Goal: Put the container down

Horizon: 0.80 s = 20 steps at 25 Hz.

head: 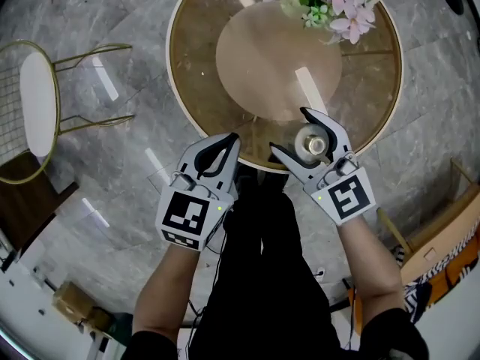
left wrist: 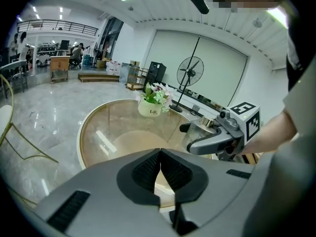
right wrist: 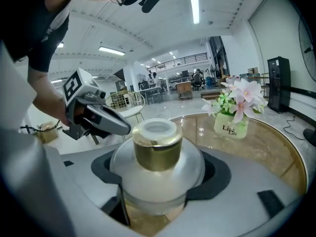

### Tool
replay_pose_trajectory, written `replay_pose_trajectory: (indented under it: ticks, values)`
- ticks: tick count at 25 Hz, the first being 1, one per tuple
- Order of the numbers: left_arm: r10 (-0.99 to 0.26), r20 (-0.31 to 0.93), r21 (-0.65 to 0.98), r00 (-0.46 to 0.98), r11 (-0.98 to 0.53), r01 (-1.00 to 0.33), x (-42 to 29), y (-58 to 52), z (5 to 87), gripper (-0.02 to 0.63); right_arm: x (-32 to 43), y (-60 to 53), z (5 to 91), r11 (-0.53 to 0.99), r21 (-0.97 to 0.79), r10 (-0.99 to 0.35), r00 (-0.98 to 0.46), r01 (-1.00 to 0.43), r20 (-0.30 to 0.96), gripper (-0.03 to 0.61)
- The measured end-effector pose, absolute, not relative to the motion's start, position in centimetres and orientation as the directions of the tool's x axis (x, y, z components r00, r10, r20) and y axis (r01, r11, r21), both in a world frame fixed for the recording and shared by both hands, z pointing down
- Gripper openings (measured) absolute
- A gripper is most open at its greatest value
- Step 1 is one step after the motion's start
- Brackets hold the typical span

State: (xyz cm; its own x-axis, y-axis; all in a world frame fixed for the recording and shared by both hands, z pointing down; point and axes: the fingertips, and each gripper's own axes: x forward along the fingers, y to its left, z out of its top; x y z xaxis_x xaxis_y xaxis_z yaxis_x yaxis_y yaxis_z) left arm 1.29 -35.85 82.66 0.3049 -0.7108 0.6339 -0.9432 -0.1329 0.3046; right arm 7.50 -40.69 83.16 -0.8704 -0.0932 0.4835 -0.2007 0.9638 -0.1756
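The container [right wrist: 157, 172] is a frosted white jar with a gold collar and a white top. My right gripper [right wrist: 158, 177] is shut on its round body. In the head view the container [head: 312, 142] sits between the right gripper's [head: 304, 135] jaws, over the near rim of the round glass table [head: 202, 88]. My left gripper [head: 230, 147] is shut with nothing in it, just left of the right one at the table's near edge. The left gripper [left wrist: 160, 168] view shows its pads pressed together, with the container [left wrist: 203, 132] off to the right.
A white vase of pink flowers [head: 330, 2] stands at the table's far side; the vase [right wrist: 232, 125] also shows in the right gripper view. A gold wire chair [head: 37, 103] stands to the left on the marble floor. A standing fan [left wrist: 189, 73] is beyond the table.
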Motion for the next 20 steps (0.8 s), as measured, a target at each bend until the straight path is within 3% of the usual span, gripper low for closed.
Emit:
replay_pose_trajectory:
  ticks: [20]
  values:
    - [-0.680, 0.665, 0.313, 0.309, -0.121, -0.942, -0.8, -36.6, 86.3, 0.017, 5.2, -43.8, 90.3, 0.965, -0.099, -0.146, -0.811, -0.243, 0.566, 0.350]
